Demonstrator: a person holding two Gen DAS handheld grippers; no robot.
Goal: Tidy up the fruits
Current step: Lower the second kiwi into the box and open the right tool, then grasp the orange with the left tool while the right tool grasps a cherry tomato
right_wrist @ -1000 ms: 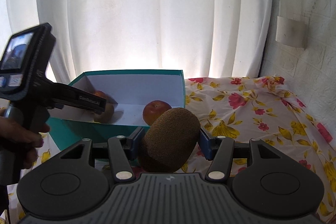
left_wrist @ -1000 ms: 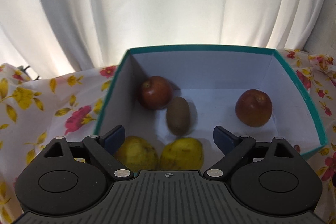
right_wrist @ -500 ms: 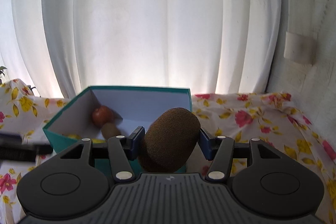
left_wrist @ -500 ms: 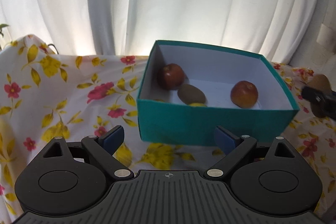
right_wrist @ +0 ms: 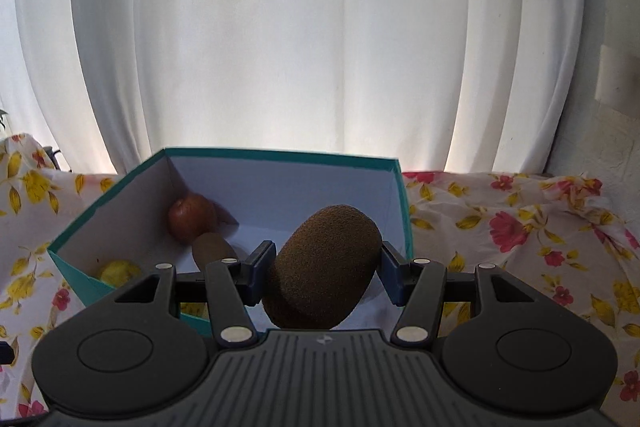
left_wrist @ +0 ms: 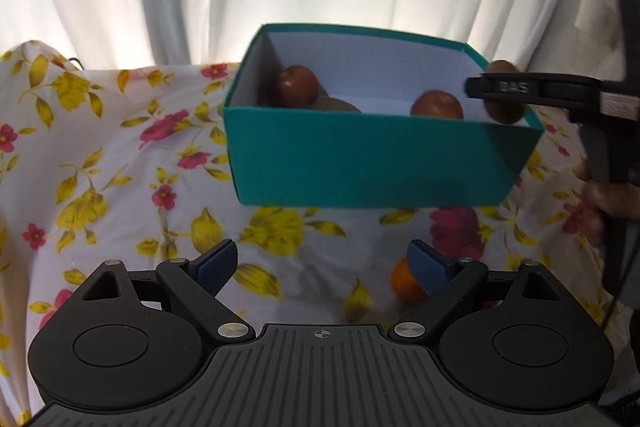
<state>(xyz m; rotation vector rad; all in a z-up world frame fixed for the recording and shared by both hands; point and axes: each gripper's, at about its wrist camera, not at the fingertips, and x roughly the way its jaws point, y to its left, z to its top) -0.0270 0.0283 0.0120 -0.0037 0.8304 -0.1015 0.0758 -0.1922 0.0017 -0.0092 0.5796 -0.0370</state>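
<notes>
White curtains hung behind the teal box (left_wrist: 360, 163), already holding several fruits, while the right gripper (right_wrist: 326, 273), grasping a kiwi (right_wrist: 324, 267), reached its right rim and the empty left gripper (left_wrist: 322, 263), fingers spread, pointed near an orange (left_wrist: 402, 283) left on the cloth.

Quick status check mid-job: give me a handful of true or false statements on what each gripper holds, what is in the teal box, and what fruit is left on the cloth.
1. The right gripper is shut on a kiwi. True.
2. The left gripper holds an apple. False: it is open and holds nothing.
3. The teal box has no fruit in it. False: apples and another kiwi lie inside.
4. An orange lies on the floral cloth outside the box. True.
5. The held kiwi already rests on the box floor. False: it is gripped above the box.
</notes>
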